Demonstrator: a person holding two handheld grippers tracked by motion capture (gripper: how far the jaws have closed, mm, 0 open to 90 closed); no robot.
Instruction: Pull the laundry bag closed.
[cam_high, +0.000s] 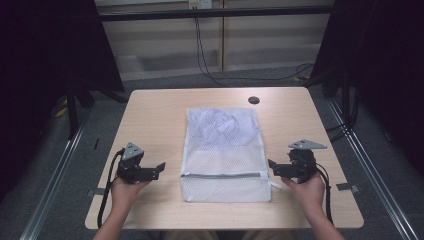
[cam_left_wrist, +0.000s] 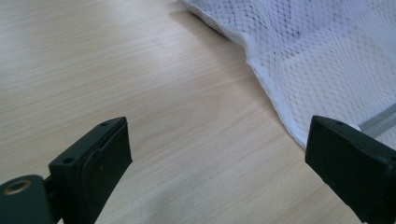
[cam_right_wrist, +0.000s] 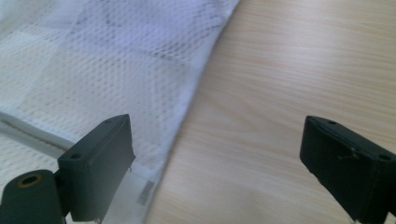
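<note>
A white mesh laundry bag (cam_high: 223, 152) lies flat in the middle of the wooden table (cam_high: 155, 112), with a grey zipper (cam_high: 222, 175) across its near part and pale cloth inside its far half. My left gripper (cam_high: 161, 169) rests on the table left of the bag, jaws open and empty, pointing at the bag's left edge (cam_left_wrist: 275, 100). On the bag's right side my right gripper (cam_high: 270, 166) sits open and empty, its jaws facing the bag's right edge (cam_right_wrist: 187, 112). Both gripper views show wide gaps with bare wood between the jaws.
A round black cable hole (cam_high: 254, 100) sits near the table's far edge. Black cables (cam_high: 202, 55) hang behind the table, and dark curtains and metal frame rails (cam_high: 372, 165) flank it on both sides.
</note>
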